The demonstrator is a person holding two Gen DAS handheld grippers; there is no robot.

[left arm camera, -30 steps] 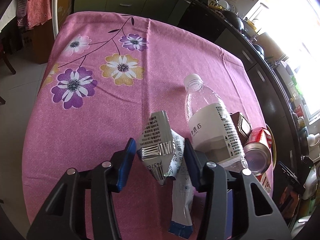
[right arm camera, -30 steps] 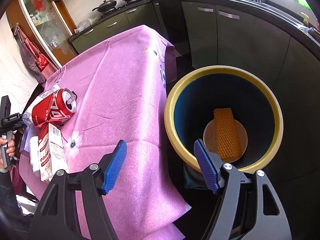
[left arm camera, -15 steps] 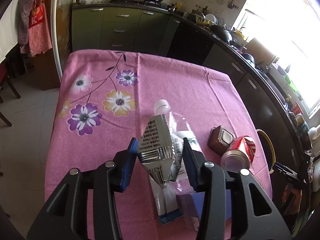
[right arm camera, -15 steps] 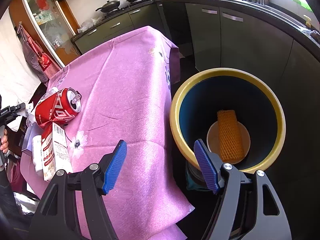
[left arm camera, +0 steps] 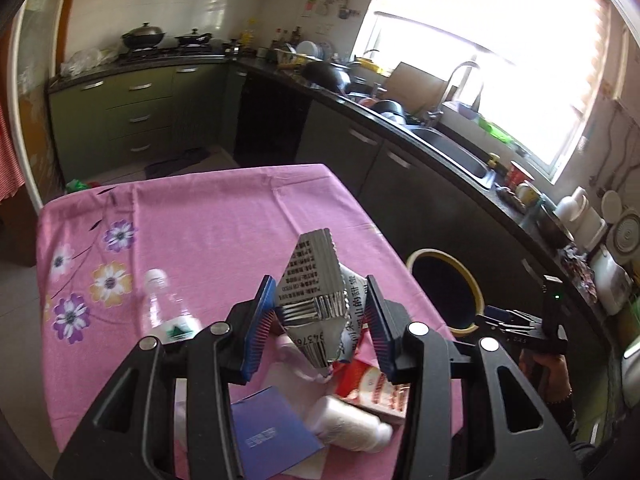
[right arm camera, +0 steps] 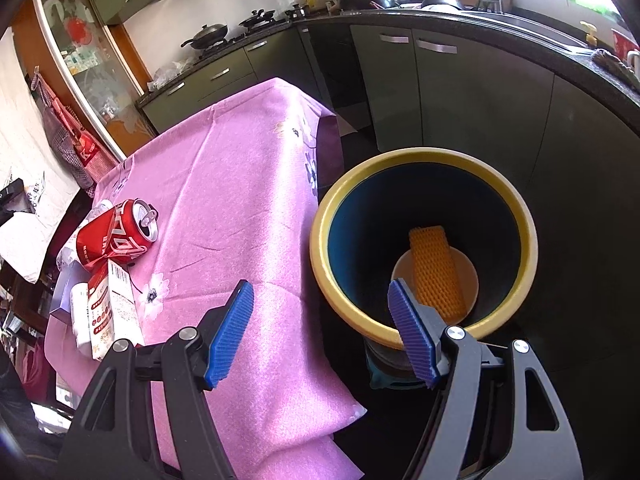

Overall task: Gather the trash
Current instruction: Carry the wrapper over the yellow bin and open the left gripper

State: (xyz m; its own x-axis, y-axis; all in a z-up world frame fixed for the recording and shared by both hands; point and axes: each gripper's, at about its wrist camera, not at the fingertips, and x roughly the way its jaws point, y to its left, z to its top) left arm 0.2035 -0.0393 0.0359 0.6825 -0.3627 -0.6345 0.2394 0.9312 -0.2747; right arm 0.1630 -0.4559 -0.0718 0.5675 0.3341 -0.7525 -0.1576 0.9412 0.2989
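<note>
Pink tablecloth [right arm camera: 240, 184]; wrapper [left arm camera: 316, 300] digits "94376"

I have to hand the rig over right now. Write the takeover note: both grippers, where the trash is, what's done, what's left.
Left gripper: shut on the silver foil wrapper, held above the table.
Right gripper: open and holding nothing, near the yellow-rimmed bin.
Done: an orange foam net and a pale round piece under it lie in the bin.
Left: drop the wrapper into the bin. On the table remain the red can, clear bottle, red-and-white carton, small white bottle and blue booklet.
</note>
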